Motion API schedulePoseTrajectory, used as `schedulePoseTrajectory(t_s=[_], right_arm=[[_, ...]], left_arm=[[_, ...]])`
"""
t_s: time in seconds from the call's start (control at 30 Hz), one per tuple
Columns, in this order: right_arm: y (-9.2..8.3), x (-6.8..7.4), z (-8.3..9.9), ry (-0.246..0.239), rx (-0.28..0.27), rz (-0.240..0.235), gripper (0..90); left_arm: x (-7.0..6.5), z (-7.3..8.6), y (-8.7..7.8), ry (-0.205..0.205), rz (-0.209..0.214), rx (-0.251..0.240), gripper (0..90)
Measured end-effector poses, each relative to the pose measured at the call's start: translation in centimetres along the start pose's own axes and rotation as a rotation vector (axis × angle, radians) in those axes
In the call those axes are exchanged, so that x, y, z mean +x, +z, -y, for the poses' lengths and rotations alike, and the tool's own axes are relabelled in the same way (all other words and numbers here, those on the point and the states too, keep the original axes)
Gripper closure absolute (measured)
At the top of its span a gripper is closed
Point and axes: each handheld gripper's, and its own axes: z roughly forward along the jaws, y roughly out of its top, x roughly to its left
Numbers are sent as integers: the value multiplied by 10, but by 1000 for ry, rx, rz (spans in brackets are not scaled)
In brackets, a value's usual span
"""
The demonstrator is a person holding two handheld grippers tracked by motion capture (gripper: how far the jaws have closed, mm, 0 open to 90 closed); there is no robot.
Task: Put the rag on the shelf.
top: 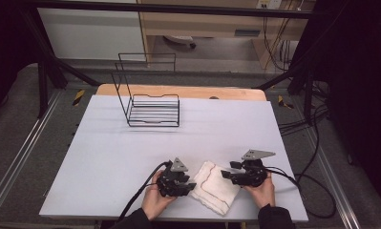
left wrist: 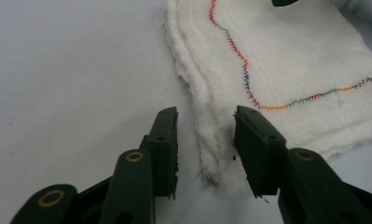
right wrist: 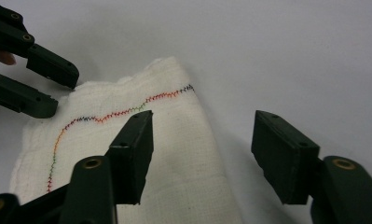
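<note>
A pale grey worktop (top: 131, 157) lies over a wooden board (top: 178, 90) inside a dark metal frame (top: 178, 8). Grey floor (top: 16, 143) surrounds it, with black cables (top: 317, 124) trailing at the right. Behind stand a white panel (top: 92, 33) and wooden furniture (top: 197, 21); the light is dim.

1. The table (top: 111, 162) has a pale grey top; a strip of bare wood shows along its far edge.
2. A black wire rack (top: 152, 107) stands on it near the far edge, left of centre.
3. A folded white cloth (top: 214, 187) with coloured stitching lies flat near the front edge.
</note>
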Motion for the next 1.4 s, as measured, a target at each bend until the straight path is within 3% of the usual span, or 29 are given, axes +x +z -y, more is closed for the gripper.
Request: schedulePoseTrajectory(t_s=[0.17, 0.43, 0.63, 0.73, 0.77, 0.87, 1.0, 1.13, 1.2, 1.27, 1.3, 1.33, 1.37, 1.4], right_arm=[[6, -1, 0, -4, 19, -5, 533], [13, -2, -1, 3, 45, -25, 614], [15, -2, -2, 21, 60, -61, 742], [15, 5, -7, -18, 82, -39, 811], [17, 10, -12, -56, 89, -19, 824], [23, 16, -20, -93, 66, -22, 827], [36, 26, -33, -125, 28, -38, 826], [47, 29, -35, -142, 52, -23, 816], [48, 28, -34, -132, 57, -17, 792], [44, 28, -34, -134, 23, -15, 713], [38, 27, -34, -111, -11, -16, 660], [38, 27, -34, -111, -11, -16, 660], [30, 24, -32, -98, -55, 6, 527], [30, 24, -32, -98, -55, 6, 527]], left_arm=[[-2, 0, 3, -28, 20, 8, 695], [-7, -2, 5, -14, 21, 26, 763], [-11, -2, 4, -5, 8, 26, 819], [-8, -2, 1, -12, 22, 18, 830], [-8, -1, -1, -12, 23, 16, 833], [-8, 1, -10, 2, 9, 12, 835], [-8, 10, -21, -12, -15, 7, 830], [-7, 15, -20, -26, -23, -6, 814], [-6, 14, -21, -12, -27, -7, 790], [-4, 11, -25, 12, -38, -18, 727], [-3, 8, -27, 18, -50, -29, 661], [-1, 5, -29, 20, -57, -39, 661], [2, 1, -31, 14, -60, -53, 552], [4, -3, -32, 16, -66, -66, 552]])
